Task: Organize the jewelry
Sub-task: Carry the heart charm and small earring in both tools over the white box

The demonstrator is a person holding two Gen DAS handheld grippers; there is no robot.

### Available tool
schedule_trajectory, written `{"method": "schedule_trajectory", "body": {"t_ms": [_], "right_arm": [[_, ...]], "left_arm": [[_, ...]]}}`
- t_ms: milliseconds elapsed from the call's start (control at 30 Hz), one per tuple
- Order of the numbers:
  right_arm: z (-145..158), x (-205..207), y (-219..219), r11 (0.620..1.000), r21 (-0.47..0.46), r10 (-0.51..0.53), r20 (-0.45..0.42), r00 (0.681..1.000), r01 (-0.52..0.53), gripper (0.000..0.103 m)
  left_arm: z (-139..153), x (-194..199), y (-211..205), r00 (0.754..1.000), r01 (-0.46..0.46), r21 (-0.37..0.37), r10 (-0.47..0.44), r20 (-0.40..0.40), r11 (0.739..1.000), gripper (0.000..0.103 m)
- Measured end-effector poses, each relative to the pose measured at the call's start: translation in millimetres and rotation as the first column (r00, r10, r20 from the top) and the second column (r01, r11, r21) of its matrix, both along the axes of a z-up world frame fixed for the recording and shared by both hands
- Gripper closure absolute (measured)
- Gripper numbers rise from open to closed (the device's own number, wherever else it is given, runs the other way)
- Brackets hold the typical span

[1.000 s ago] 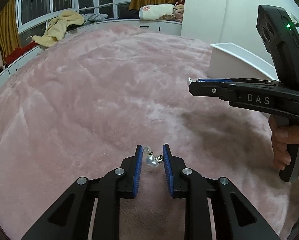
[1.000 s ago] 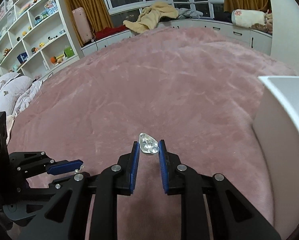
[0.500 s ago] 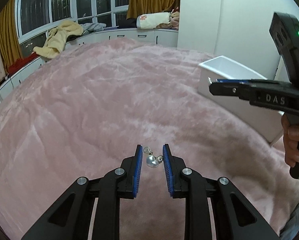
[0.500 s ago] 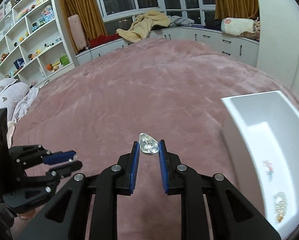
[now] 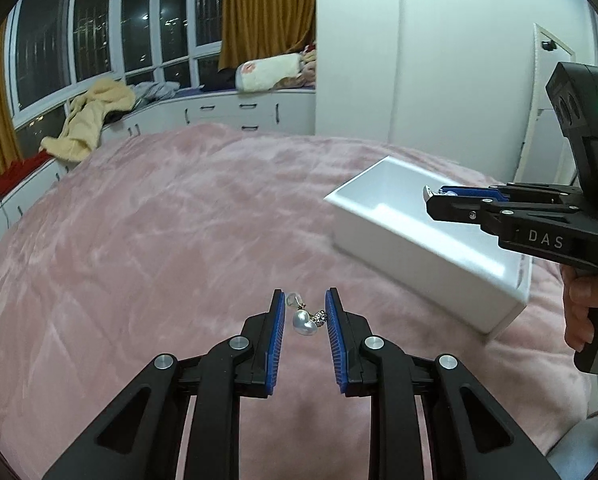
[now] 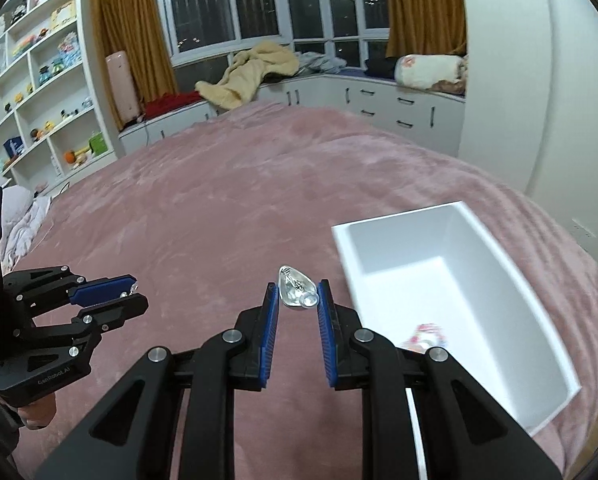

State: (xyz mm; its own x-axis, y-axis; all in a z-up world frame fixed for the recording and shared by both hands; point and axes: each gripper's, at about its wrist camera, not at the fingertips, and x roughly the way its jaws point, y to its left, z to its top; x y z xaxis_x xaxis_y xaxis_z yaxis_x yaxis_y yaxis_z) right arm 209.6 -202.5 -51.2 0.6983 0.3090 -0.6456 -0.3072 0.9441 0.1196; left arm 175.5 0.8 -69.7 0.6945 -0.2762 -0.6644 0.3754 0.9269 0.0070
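My left gripper [image 5: 305,306] is shut on a pearl heart earring [image 5: 304,319] with a small sparkly stud, held above the pink bedspread [image 5: 159,232]. My right gripper [image 6: 297,296] is shut on a clear teardrop crystal earring [image 6: 295,291]. A white rectangular box [image 6: 451,280] sits on the bed to the right; a small colourful piece of jewelry [image 6: 423,334] lies on its floor. In the left wrist view the right gripper [image 5: 433,196] hovers over the white box [image 5: 399,240]. In the right wrist view the left gripper [image 6: 129,292] is at lower left.
A pink plush blanket [image 6: 219,200] covers the bed. White drawers and a window seat with a cream robe [image 6: 247,72] run along the far side. Shelves with toys [image 6: 39,92] stand at left, a white wardrobe [image 5: 439,60] at right.
Both grippers have risen and swung toward the white box, which has come into fuller view. Each still holds its earring; the jaws have not changed.
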Motion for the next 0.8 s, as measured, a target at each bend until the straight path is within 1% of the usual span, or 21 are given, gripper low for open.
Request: {"method": "schedule_trajectory", "body": {"t_ms": [133, 400, 633, 800], "right_arm": [[10, -6, -30, 0.999, 0.003, -0.045, 0.016, 0.999, 0.045, 0.083], [14, -15, -74, 0.994, -0.003, -0.110, 0.020, 0.994, 0.110, 0.083], [3, -16, -120, 0.985, 0.009, -0.174, 0.000, 0.985, 0.174, 0.083], [-10, -11, -142, 0.979, 0.010, -0.203, -0.022, 0.979, 0.203, 0.083]], "left_arm": [[14, 5, -26, 0.999, 0.037, 0.000, -0.037, 0.017, 0.999, 0.078], [29, 15, -85, 0.992, 0.124, 0.009, -0.124, 0.037, 0.992, 0.078], [26, 28, -131, 0.983, 0.178, 0.017, -0.179, 0.029, 0.984, 0.077], [17, 39, -157, 0.978, 0.207, 0.025, -0.207, 0.019, 0.978, 0.077]]}}
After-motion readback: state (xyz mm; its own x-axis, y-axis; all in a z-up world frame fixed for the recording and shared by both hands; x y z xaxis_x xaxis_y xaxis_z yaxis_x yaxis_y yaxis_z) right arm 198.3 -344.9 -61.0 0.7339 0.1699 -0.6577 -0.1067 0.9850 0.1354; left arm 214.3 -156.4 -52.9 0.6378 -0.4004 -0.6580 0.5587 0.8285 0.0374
